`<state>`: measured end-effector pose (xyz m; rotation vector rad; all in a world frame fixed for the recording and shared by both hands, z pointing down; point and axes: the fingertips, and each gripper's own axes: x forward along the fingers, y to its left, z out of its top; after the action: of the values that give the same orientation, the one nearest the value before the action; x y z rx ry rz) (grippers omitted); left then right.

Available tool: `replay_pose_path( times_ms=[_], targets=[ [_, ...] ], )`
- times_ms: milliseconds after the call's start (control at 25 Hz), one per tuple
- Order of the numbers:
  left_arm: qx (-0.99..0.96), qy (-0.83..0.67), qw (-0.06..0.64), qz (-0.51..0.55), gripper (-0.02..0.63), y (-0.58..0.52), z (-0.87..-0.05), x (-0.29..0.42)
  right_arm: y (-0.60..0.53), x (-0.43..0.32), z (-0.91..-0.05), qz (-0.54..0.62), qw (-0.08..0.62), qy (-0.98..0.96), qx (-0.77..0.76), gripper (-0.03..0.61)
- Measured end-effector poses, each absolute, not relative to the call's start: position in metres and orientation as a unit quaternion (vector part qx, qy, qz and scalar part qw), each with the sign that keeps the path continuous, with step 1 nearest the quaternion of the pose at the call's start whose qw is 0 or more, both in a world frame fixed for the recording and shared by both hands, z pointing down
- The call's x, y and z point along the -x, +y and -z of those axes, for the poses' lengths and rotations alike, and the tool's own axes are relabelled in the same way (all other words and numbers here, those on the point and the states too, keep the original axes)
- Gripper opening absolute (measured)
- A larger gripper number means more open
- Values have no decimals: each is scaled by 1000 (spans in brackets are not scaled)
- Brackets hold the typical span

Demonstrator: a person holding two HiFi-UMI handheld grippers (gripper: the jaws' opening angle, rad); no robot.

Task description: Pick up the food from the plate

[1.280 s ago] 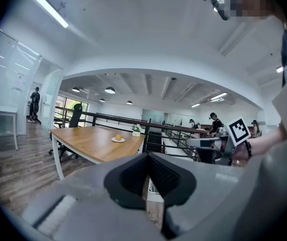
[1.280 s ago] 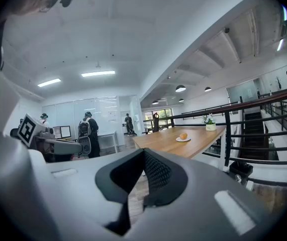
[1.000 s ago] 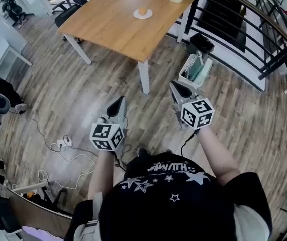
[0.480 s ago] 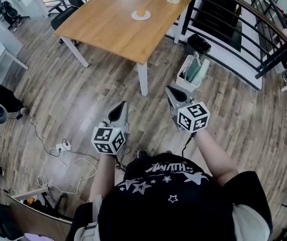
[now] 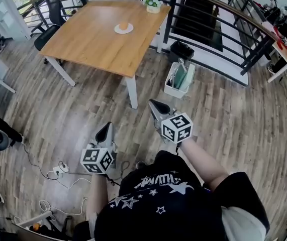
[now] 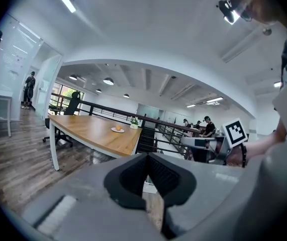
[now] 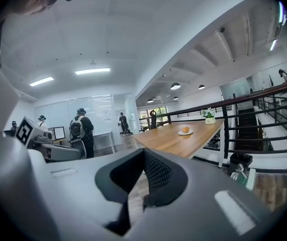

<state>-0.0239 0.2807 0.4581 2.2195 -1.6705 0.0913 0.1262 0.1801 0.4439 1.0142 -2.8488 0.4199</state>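
An orange piece of food [image 5: 124, 26] lies on a small white plate [image 5: 118, 30] on the far part of a wooden table [image 5: 93, 39]. Both grippers hang over the wooden floor, well short of the table. My left gripper [image 5: 106, 129] is shut with nothing in it, and so is my right gripper [image 5: 155, 104]. The left gripper view shows its jaws [image 6: 146, 157] closed together, with the plate [image 6: 117, 130] far ahead. Beyond the closed right gripper [image 7: 143, 154], the food [image 7: 185, 129] sits on the plate [image 7: 185, 133].
A white bin [image 5: 178, 79] stands on the floor by the table's near leg [image 5: 131, 92], a black bin [image 5: 182, 50] behind it. A black railing [image 5: 218, 24] runs along the right. A potted plant [image 5: 153, 3] is on the table's far corner. Cables [image 5: 58, 170] lie at the left.
In the head view the table and plate have slid left and both grippers sit lower in the picture. Both stay shut and empty.
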Motion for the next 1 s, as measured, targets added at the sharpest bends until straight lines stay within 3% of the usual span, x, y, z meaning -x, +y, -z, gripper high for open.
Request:
replay_pose_path(
  times_ms=[560,1000],
  targets=[
    [-778,-598,192,-14,2,277,-460,50,159,-121,-444,-140,53,-925,-351,2],
    [-758,-617,212,-30,2,216,-488,81,81,-100,-477,-179,47,-918,-350,2]
  ],
)
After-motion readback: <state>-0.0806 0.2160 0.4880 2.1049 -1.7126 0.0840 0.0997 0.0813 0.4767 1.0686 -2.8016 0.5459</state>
